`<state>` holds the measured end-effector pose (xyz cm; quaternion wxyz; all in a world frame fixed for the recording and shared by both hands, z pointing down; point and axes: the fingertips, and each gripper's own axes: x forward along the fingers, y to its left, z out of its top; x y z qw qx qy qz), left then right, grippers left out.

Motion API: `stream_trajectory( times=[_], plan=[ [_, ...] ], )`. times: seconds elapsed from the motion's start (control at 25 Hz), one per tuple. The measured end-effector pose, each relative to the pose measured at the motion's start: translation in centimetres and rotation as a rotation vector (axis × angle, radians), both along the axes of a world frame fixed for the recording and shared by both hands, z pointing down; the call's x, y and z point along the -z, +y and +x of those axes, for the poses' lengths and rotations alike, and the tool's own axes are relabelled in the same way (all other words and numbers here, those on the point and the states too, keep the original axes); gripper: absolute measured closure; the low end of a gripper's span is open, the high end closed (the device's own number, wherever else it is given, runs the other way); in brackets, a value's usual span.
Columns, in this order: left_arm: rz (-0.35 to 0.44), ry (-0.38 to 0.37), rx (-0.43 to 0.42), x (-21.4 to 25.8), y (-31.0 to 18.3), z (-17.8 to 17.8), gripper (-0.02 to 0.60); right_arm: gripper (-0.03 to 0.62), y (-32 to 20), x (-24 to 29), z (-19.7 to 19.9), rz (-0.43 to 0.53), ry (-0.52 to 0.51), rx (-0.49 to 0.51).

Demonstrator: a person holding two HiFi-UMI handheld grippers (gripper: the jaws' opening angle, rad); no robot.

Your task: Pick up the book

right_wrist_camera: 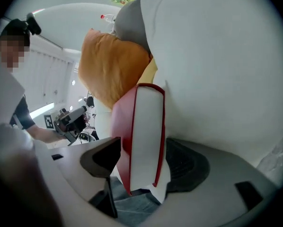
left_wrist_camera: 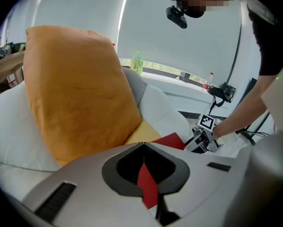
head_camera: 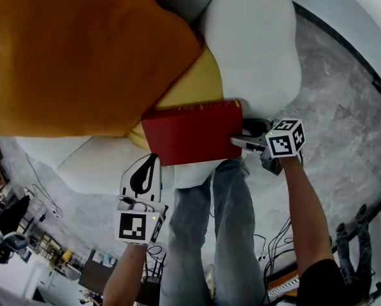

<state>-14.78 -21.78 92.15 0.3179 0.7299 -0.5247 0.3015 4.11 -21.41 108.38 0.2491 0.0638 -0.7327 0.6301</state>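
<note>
Lying flat on the seat of a white sofa (head_camera: 254, 43), the red book (head_camera: 194, 132) is resting with its far edge tucked under a yellow cushion (head_camera: 194, 85), which is itself sitting beneath a big orange pillow (head_camera: 76, 50). The right gripper (head_camera: 244, 134) is reaching in at the book's right edge. Its jaws are standing wide apart with the white page block between them, and a clear gap is showing at one pad, so nothing is being squeezed. The left gripper (head_camera: 149, 164) is hovering at the book's near left corner, jaws closed tip to tip and gripping nothing. A sliver of red is showing through the gap behind the tips. The person's jeans-clad legs (head_camera: 222, 234) are standing against the sofa's front.
</note>
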Motion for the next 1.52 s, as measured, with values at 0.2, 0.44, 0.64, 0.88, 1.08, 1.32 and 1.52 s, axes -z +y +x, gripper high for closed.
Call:
stream_trajectory(
  times=[0.2,0.44,0.64,0.88,1.08,1.32,1.52],
  plan=[
    [0.001,0.0,0.004,0.4,-0.6,0.2,0.568,0.295,-0.1,-0.3,-0.3,0.017,0.026,0.045],
    [0.015,0.002,-0.007,0.5,-1.3,1.2,0.568,0.296,0.0,0.9,-0.4,0.023,-0.039,0.133],
    [0.019,0.018,0.002,2.0,-1.3,2.2,0.568,0.329,0.0,7.9,-1.3,-0.003,-0.196,0.207],
    [0.051,0.023,0.016,4.8,-2.6,1.8,0.568,0.291,1.6,12.9,-5.6,-0.011,-0.256,0.378],
    [0.069,0.034,0.047,7.5,-2.3,0.0,0.568,0.275,1.7,12.9,-8.4,0.085,-0.047,0.326],
    [0.097,0.057,0.057,9.9,-1.7,-1.4,0.568,0.292,1.6,11.4,-9.3,0.122,0.205,0.196],
    [0.118,0.066,0.043,11.3,-0.7,-1.2,0.568,0.292,1.3,11.2,-8.8,0.102,0.288,0.217]
  ],
)
